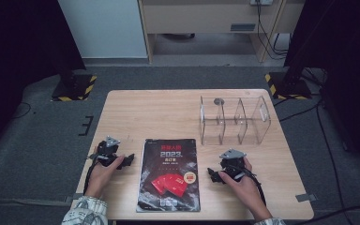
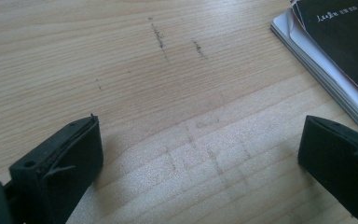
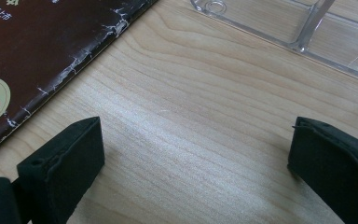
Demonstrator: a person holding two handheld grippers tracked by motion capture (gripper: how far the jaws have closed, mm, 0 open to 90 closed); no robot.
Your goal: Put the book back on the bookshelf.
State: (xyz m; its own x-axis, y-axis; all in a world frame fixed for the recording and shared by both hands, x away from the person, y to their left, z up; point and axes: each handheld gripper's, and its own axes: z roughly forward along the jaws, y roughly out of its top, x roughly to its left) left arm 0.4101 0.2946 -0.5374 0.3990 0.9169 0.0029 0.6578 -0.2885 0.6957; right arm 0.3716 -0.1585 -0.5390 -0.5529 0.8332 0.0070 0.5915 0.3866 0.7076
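Note:
A dark book (image 1: 169, 174) with red cards and "2023" on its cover lies flat at the table's front middle. Its white page edges show at the top right of the left gripper view (image 2: 317, 60), and its cracked cover edge at the upper left of the right gripper view (image 3: 51, 51). My left gripper (image 1: 127, 160) rests on the table just left of the book, jaws wide open over bare wood (image 2: 200, 154). My right gripper (image 1: 212, 173) rests just right of the book, also open (image 3: 196, 158). A clear plastic organizer (image 1: 234, 120) with upright dividers stands behind the right gripper; its base (image 3: 279, 32) crosses the top of the right gripper view.
The wooden table (image 1: 150, 112) has bare room at its back left. A small grey round thing (image 1: 219, 101) sits at the organizer's far left corner. Beyond the table are grey carpet, two striped stand bases (image 1: 74, 89) (image 1: 287, 86) and cables (image 1: 328, 140).

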